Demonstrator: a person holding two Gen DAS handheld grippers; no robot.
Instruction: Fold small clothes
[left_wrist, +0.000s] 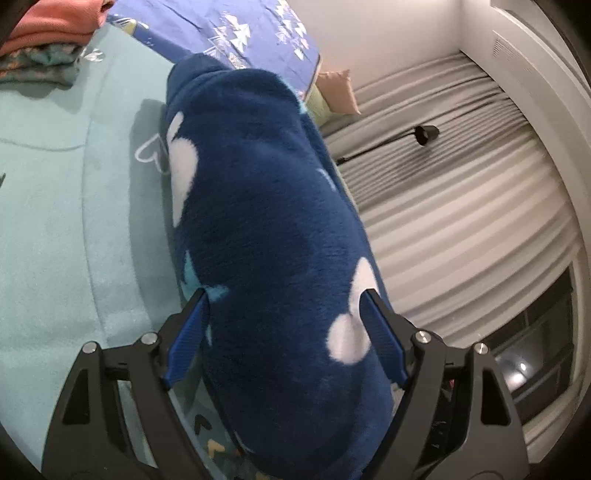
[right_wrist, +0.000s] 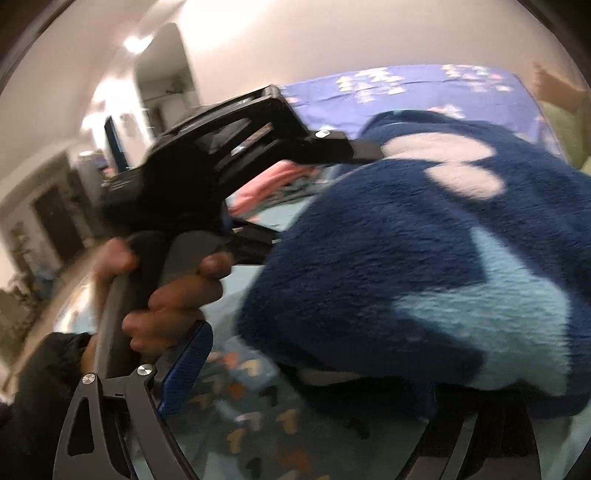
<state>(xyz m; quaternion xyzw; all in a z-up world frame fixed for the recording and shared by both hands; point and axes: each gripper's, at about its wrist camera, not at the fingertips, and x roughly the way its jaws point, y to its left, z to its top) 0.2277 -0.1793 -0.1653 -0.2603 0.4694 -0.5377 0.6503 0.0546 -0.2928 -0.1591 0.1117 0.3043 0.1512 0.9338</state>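
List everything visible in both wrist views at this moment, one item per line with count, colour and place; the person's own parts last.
fleece garment: one, navy with white and light-blue patches, bunched on the bed between the left tool's fingers
bed cover: one, pale teal, under the garment
blue sheet: one, blue with white print, at the far end of the bed
folded clothes: one stack, coral over patterned teal, far left of the bed
cushion: one, beige, beside the blue sheet
curtain: one, grey, pleated, right of the bed
left tool: black with blue pads, straddling the garment
right tool: black, one blue pad showing, open
hand: one, gripping the left tool's handle
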